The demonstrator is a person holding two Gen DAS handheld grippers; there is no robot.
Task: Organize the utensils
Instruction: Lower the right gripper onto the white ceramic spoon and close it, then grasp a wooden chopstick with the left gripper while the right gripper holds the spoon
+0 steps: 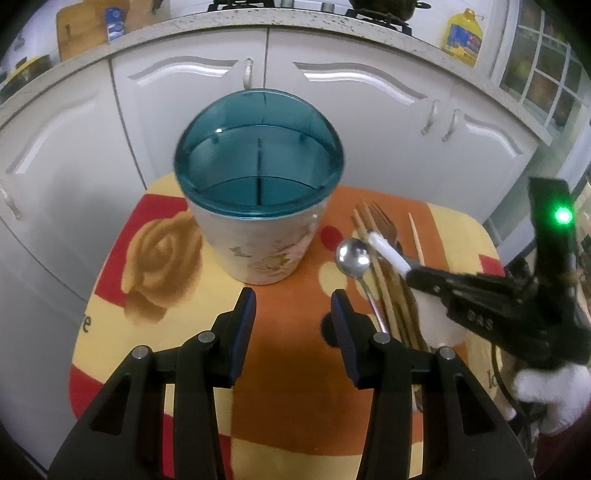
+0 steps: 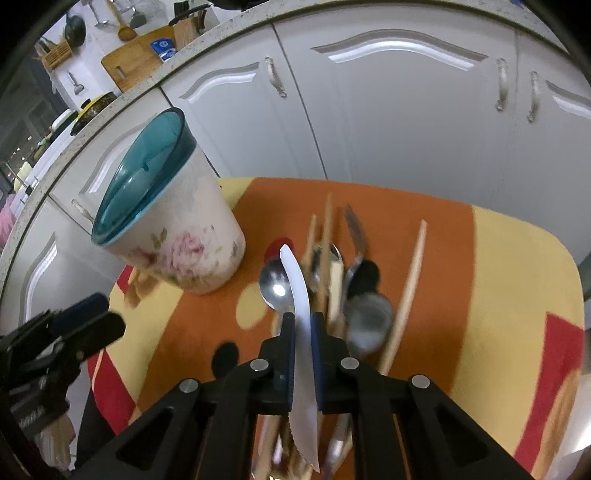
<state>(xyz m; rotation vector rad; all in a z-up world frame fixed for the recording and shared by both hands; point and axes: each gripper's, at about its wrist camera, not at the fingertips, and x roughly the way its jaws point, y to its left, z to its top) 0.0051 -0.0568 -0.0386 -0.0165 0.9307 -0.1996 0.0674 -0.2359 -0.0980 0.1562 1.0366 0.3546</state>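
A white floral utensil holder (image 1: 266, 243) with a teal divided rim stands on the small table; it also shows in the right wrist view (image 2: 177, 236). My left gripper (image 1: 293, 314) is open and empty, just in front of the holder. My right gripper (image 2: 303, 325) is shut on a white plastic knife (image 2: 301, 314), lifted above the utensil pile; the knife's handle also shows in the left wrist view (image 1: 388, 251). On the cloth lie a steel spoon (image 1: 352, 254), a fork (image 1: 382, 218), wooden chopsticks (image 2: 406, 288) and other utensils, partly blurred.
The table has an orange, yellow and red cloth (image 1: 288, 369) with rounded edges. White cabinet doors (image 1: 351, 110) stand close behind it under a speckled counter (image 1: 221, 22). An oil bottle (image 1: 461, 37) and cutting board (image 2: 136, 59) sit on the counter.
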